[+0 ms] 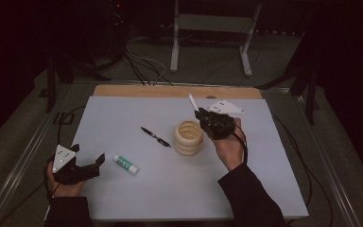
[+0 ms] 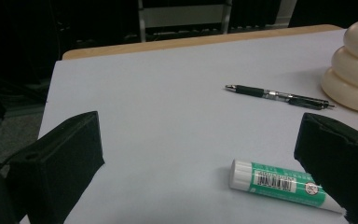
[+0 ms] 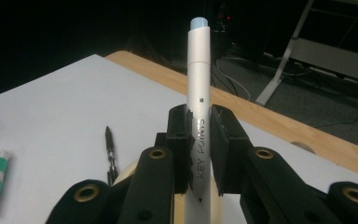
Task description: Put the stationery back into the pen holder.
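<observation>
My right gripper (image 1: 202, 115) is shut on a white marker (image 3: 199, 84) with a pale blue end, held upright between its pads (image 3: 180, 140). In the high view the white marker (image 1: 192, 101) sticks up just right of and above the cream ringed holder (image 1: 188, 137). A black pen (image 1: 155, 136) lies left of the holder, and a green-and-white glue stick (image 1: 125, 164) lies nearer the front. My left gripper (image 1: 98, 163) rests at the front left, open, with the glue stick (image 2: 279, 184) just ahead of its right jaw.
A white sheet (image 1: 123, 118) covers the wooden tabletop (image 1: 170, 91). Cables and a metal stand (image 1: 212, 28) sit on the floor behind the table. A metal rail (image 1: 23, 156) runs along the left side.
</observation>
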Tool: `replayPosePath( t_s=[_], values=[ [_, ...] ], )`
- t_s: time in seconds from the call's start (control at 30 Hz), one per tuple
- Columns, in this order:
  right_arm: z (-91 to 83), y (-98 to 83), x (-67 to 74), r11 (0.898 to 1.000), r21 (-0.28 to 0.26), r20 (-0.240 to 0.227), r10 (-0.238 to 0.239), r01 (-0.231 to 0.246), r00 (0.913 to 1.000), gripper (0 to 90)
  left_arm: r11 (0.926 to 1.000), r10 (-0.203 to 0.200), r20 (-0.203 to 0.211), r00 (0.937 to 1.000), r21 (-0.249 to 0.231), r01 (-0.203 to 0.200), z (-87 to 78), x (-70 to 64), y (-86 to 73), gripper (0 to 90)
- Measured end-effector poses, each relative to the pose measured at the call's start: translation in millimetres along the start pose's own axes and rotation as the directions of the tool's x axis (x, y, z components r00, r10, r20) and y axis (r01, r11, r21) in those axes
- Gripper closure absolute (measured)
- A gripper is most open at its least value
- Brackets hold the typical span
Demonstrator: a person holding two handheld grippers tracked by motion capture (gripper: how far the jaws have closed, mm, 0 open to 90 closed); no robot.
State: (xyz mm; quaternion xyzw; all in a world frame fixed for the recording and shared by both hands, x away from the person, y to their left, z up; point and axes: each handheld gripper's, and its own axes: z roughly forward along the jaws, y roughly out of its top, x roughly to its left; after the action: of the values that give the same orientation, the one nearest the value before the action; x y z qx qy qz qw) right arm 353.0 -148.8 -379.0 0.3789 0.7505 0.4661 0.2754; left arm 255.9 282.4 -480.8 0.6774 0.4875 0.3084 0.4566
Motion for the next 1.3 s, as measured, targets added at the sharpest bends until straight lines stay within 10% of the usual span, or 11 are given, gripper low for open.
replayPosePath(
  t_s=[1.3],
  values=[
    [49.6,-11.8,-0.3,0.999,-0.030,-0.072,0.017,-0.019,0.9973,79.4,1.0000,0.000,0.002,1.0000,-0.001,0.000,0.1,1.1,-0.3,1.5]
  ],
)
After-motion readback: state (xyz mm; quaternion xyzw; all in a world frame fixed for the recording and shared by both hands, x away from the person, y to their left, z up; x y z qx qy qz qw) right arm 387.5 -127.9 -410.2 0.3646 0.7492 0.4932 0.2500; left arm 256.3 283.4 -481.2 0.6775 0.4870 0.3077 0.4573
